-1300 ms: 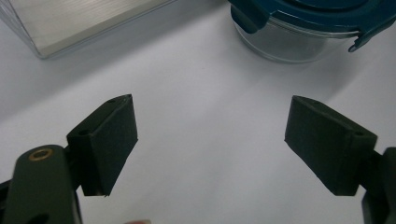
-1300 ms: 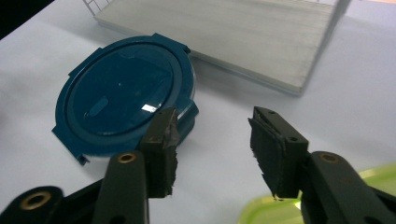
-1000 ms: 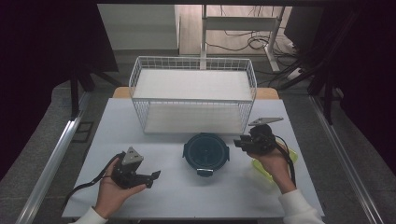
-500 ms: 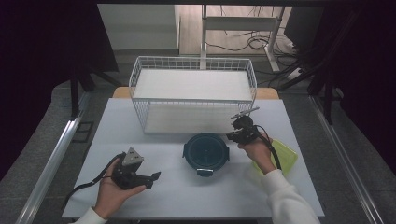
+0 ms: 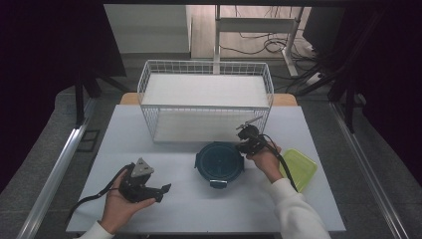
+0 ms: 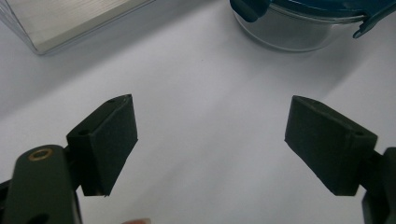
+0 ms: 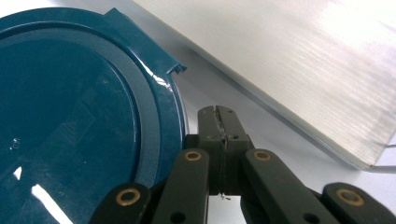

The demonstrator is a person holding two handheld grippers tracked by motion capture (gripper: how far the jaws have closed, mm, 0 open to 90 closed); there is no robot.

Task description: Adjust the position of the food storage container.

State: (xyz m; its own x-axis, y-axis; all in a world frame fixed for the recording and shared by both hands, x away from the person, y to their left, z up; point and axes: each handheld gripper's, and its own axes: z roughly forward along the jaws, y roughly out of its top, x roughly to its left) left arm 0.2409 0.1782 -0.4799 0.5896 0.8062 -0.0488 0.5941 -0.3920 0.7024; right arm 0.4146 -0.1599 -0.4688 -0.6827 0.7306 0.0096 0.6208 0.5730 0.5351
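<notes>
A round glass container with a dark blue clip-on lid [image 5: 219, 162] stands at the middle of the white table. My right gripper [image 5: 243, 147] is at the lid's right rim, low over the table. In the right gripper view its jaws [image 7: 219, 116] are pressed together with nothing between them, right beside the lid's edge [image 7: 70, 116]; one lid latch sticks out farther along the rim. My left gripper [image 5: 165, 189] rests in a hand at the front left, open [image 6: 219, 144], pointing across bare table toward the container [image 6: 308, 23].
A white wire basket [image 5: 206, 107] with a pale flat floor stands just behind the container, its base close to the right gripper [image 7: 303, 70]. A yellow-green flat box [image 5: 298, 169] lies on the table to the right of the right hand. Dark floor surrounds the table.
The right hand has moved left and down, from above the yellow-green box to the blue lid's right rim. The left hand has kept still.
</notes>
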